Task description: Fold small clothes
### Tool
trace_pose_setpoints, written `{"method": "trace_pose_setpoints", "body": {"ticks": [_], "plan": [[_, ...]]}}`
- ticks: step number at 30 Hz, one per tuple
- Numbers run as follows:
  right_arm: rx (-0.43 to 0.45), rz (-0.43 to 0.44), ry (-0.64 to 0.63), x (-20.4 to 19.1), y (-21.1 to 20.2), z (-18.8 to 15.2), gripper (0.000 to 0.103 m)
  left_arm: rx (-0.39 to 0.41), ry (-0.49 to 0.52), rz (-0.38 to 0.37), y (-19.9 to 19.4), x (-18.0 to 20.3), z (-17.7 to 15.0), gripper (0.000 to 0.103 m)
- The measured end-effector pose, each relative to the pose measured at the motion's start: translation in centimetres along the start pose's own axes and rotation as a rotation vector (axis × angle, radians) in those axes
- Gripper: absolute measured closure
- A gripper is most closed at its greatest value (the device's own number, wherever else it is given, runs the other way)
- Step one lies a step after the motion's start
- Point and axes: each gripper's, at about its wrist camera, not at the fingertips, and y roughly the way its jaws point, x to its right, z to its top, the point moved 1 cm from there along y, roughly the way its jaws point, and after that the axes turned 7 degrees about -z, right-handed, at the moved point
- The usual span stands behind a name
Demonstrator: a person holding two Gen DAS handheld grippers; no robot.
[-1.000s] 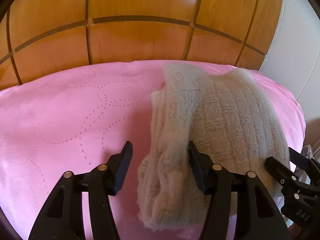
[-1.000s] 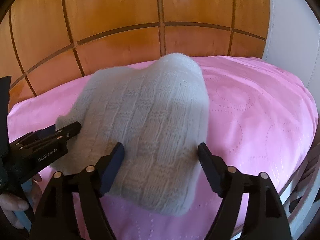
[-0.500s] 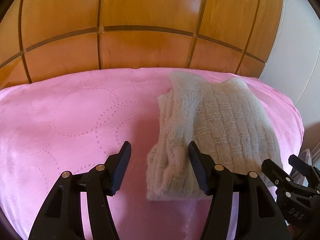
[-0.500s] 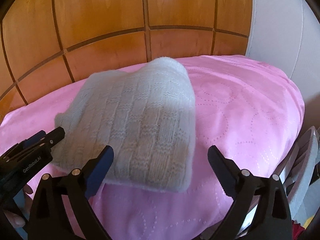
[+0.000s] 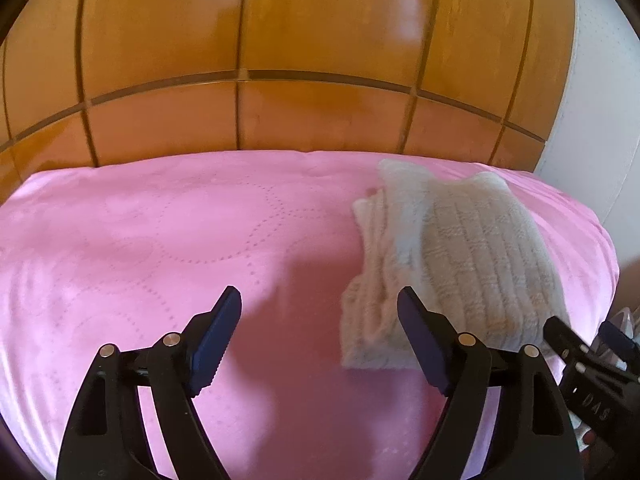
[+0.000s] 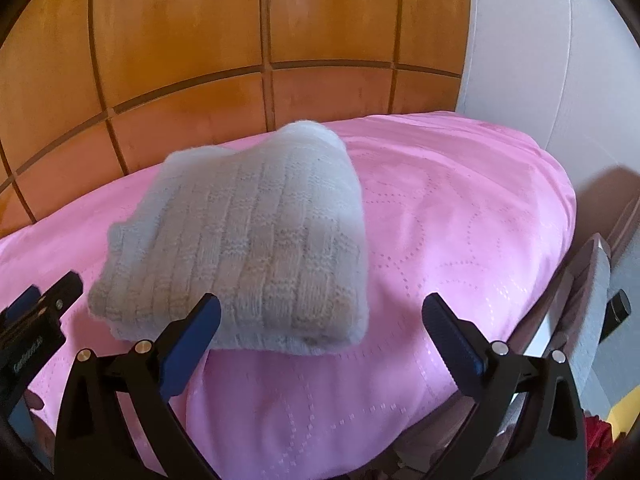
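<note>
A: Where's the knit?

B: I see the folded cream knit garment point(image 5: 460, 264) lying on the pink bedspread point(image 5: 160, 240), near the wooden headboard point(image 5: 280, 80).

A: And your tongs?

B: Left tongs point(image 5: 316, 332) are opening, nothing between them. Right tongs point(image 6: 320, 328) are released wide, just short of the garment's near edge.

Bedroom, head end of bed.
Panelled wooden headboard point(image 5: 320, 40) behind pink quilted bedspread point(image 5: 140, 240); white wall point(image 6: 540, 60) to the right.
</note>
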Motion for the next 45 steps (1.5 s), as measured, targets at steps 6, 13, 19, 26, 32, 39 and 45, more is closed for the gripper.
{"method": "trace_pose_setpoints", "body": {"ticks": [6, 13, 19, 26, 32, 39, 45], "plan": [[0.059, -0.018, -0.023, -0.8, -1.5, -0.4, 0.002, 0.027, -0.021, 0.056, -1.4, -1.0, -0.8, 0.018], [0.066, -0.011, -0.043, -1.4, -1.6, -1.4, 0.002, 0.046, -0.021, 0.086, -2.3, -0.9, -1.1, 0.013], [0.066, -0.004, -0.031, -1.3, -1.3, -1.7, 0.002, 0.047, 0.0, 0.094, -2.4, -0.3, -1.5, 0.009], [0.088, -0.004, -0.02, -1.1, -1.5, -2.0, 0.002, 0.028, 0.017, 0.105, -2.3, 0.4, -2.0, 0.004], [0.087, -0.005, 0.004, -0.6, -1.3, -1.7, 0.002, 0.025, 0.03, 0.108, -2.3, 0.7, -2.0, 0.004], [0.087, -0.001, -0.006, -0.9, -1.3, -1.6, 0.002, 0.028, 0.028, 0.105, -2.3, 0.7, -2.1, 0.004], [0.077, 0.018, -0.029, -1.6, -1.6, -2.3, 0.002, 0.032, 0.009, 0.108, -2.4, 0.1, -2.1, 0.004]]}}
